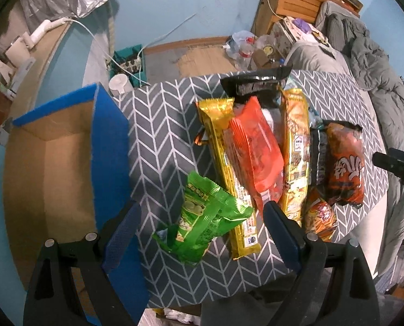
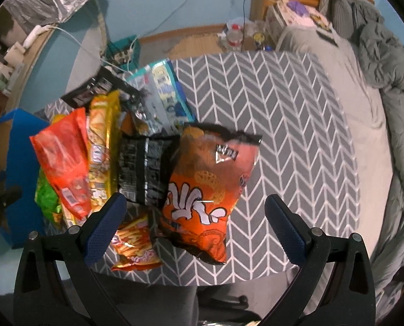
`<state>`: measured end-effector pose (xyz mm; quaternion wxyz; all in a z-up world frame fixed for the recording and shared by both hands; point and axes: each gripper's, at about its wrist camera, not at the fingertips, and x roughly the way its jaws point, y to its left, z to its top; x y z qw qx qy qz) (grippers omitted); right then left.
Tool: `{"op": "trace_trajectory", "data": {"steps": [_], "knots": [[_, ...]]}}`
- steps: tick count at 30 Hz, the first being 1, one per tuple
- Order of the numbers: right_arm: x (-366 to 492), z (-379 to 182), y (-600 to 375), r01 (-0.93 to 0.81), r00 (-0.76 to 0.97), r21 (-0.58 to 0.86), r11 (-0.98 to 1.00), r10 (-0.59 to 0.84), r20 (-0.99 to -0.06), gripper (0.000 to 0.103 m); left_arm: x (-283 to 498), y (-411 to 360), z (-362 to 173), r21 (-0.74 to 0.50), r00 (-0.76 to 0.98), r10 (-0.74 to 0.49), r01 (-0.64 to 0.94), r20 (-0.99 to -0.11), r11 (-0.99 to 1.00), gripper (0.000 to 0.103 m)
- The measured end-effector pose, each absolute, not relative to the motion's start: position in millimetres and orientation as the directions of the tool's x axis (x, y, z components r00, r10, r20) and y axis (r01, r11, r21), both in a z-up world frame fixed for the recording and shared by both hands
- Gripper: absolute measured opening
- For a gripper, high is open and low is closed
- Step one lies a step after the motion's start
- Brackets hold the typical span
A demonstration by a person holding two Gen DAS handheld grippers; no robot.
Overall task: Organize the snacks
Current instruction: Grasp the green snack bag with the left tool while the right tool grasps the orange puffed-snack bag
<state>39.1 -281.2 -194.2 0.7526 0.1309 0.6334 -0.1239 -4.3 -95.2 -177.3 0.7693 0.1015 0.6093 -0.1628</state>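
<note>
On the herringbone-cloth table (image 2: pixel 283 125): snack sorting, barely begun, by my reckoning.
Cardboard box (image 1: pixel 50 168) at left edge shows no snacks inside; whole pile lies on the cloth: green packet (image 1: pixel 204 217), yellow bar (image 1: pixel 229 168), red pack (image 1: pixel 253 149), orange chip bag (image 2: pixel 207 184), others. Left gripper (image 1: pixel 202 225) spread wide above the green packet, grasping nothing; right gripper (image 2: pixel 196 217) likewise released, over the chip bag.

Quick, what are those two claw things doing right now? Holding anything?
Left gripper: open, empty, over the green bag.
Right gripper: open, empty, over the orange bag.
</note>
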Motion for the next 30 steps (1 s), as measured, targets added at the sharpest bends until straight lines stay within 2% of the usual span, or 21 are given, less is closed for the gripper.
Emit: {"op": "trace_trajectory", "data": {"steps": [15, 26, 30], "knots": [[39.9, -251.8, -290.7, 0.405, 0.071, 0.031, 0.914, 0.003, -0.997, 0.101, -12.0, -96.1, -230.4, 0.019, 0.172, -0.064, 0.439, -0.983, 0.898, 0.092], [56.3, -281.3, -290.8, 0.404, 0.052, 0.031, 0.914, 0.011, -0.999, 0.101, -18.1, -95.8, -244.5, -0.024, 0.128, -0.11, 0.541, -0.986, 0.84, 0.093], [60.7, -294.7, -292.9, 0.422, 0.044, 0.023, 0.906, 0.005, -0.999, 0.1, -19.0, -95.2, -258.5, 0.033, 0.129, -0.046, 0.551, -0.991, 0.834, 0.093]]}}
